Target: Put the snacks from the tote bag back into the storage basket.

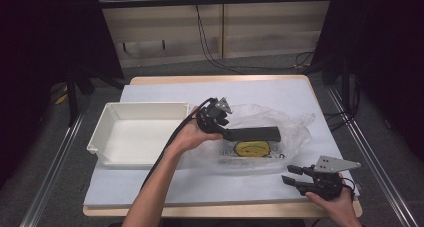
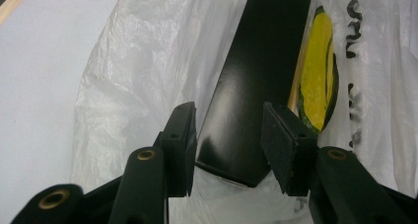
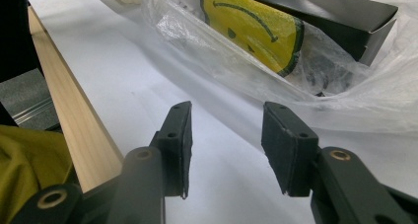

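The person's left gripper is hovering at the near-left end of a long flat black box, which is lying on a crumpled clear plastic bag with a yellow smiley print, in the middle of the white-covered table. In the left gripper view the jaws are standing partly open, one on each side of the box's end; whether the pads are pressing on it I cannot tell for sure, since a thin gap seems to show at each side. The right gripper is resting well apart near the table's near-right edge, its jaws partly open with nothing between them, pointing left toward the bag's near rim. An empty white plastic bin is sitting to the left of the bag. The step in hand appears to be getting the box clear of the bag, likely bound for the bin. Next, the left jaws would need to be closing squarely on the box's end, with the right gripper pinning or pinching the loose film so it does not drag along.
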{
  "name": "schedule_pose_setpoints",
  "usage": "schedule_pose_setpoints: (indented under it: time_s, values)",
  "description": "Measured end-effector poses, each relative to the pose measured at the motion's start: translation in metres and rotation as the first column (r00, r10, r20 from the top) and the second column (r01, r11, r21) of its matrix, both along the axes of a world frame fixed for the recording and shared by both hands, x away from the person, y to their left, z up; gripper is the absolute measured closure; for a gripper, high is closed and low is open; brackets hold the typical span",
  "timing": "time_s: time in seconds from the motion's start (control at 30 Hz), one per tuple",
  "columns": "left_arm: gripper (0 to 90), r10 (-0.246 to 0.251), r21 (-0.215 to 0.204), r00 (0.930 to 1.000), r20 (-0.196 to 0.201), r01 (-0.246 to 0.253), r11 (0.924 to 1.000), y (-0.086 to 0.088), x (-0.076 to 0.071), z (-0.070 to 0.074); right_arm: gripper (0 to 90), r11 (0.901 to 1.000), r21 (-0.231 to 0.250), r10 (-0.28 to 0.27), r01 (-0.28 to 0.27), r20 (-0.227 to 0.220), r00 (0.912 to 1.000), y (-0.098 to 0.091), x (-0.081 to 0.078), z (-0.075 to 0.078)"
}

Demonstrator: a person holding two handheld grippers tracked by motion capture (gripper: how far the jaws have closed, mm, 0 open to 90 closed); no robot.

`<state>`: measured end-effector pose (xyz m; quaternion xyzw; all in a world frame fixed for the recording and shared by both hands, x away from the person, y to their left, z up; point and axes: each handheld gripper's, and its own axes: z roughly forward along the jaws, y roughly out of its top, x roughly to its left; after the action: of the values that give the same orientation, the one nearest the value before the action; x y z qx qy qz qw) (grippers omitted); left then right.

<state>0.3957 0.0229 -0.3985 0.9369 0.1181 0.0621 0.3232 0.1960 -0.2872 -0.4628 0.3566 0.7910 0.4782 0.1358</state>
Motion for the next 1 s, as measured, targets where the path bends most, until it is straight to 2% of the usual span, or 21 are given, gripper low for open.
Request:
schedule_pose_setpoints:
  time_s: [0.07, 0.13, 0.17, 0.27, 0.37, 0.43, 0.57, 0.67, 0.77, 0.9, 0.97, 1.0]
  values:
    - [56.5, -0.013, 0.014, 0.9999, 0.0, 0.013, 0.9998, -0.004, 0.001, -0.001, 53.9, 1.0, 0.002, 0.001, -0.001, 0.0, 1.0, 0.0, 0.0, 0.0]
    - [61.5, -0.02, 0.024, 0.9998, -0.001, 0.02, 0.9995, -0.006, 0.001, -0.002, 53.7, 1.0, 0.0, 0.006, -0.006, 0.004, 1.0, 0.001, 0.001, 0.001]
    - [61.6, -0.03, 0.039, 0.9995, 0.002, 0.03, 0.9988, -0.011, 0.001, -0.002, 53.7, 0.9999, 0.0, 0.01, -0.01, 0.006, 0.9999, 0.001, 0.001, 0.001]
    - [61.6, -0.044, 0.047, 0.999, 0.005, 0.043, 0.998, -0.016, 0.003, -0.004, 53.3, 0.9998, -0.004, 0.019, -0.019, 0.006, 0.9998, 0.001, 0.002, 0.0]
    - [59.2, -0.074, 0.076, 0.9972, -0.009, 0.075, 0.9943, -0.019, 0.004, -0.006, 52.9, 0.9997, -0.004, 0.025, -0.025, 0.001, 0.9997, 0.001, 0.003, -0.001]
    - [58.2, -0.069, 0.088, 0.9975, -0.009, 0.07, 0.9936, -0.02, 0.003, -0.007, 52.4, 0.9997, -0.001, 0.025, -0.025, 0.002, 0.9997, 0.001, 0.004, -0.001]
    - [51.7, -0.083, 0.095, 0.9964, -0.017, 0.084, 0.9919, -0.021, 0.002, -0.01, 52.2, 0.9997, 0.0, 0.023, -0.023, 0.005, 0.9997, 0.0, 0.004, -0.001]
    - [41.6, -0.087, 0.103, 0.9959, -0.023, 0.089, 0.9907, -0.02, 0.003, -0.01, 52.2, 0.9998, 0.005, 0.017, -0.017, 0.009, 0.9998, -0.001, 0.005, 0.001]
    - [37.9, -0.09, 0.101, 0.9952, -0.038, 0.093, 0.9905, -0.02, 0.003, -0.011, 52.2, 0.9998, 0.005, 0.02, -0.02, 0.01, 0.9997, -0.001, 0.005, 0.001]
    - [33.8, -0.107, 0.127, 0.9936, -0.036, 0.111, 0.9856, -0.022, 0.001, -0.014, 52.1, 0.9998, 0.005, 0.021, -0.021, 0.008, 0.9998, -0.001, 0.006, 0.001]
    - [33.8, -0.09, 0.129, 0.9953, -0.036, 0.094, 0.9872, -0.023, 0.0, -0.017, 52.0, 0.9998, 0.004, 0.019, -0.019, 0.006, 0.9998, -0.001, 0.006, 0.0]
    - [34.3, -0.109, 0.163, 0.9937, -0.025, 0.112, 0.9803, -0.023, 0.002, -0.017, 52.0, 0.9998, 0.002, 0.02, -0.02, 0.008, 0.9998, -0.001, 0.007, 0.0]
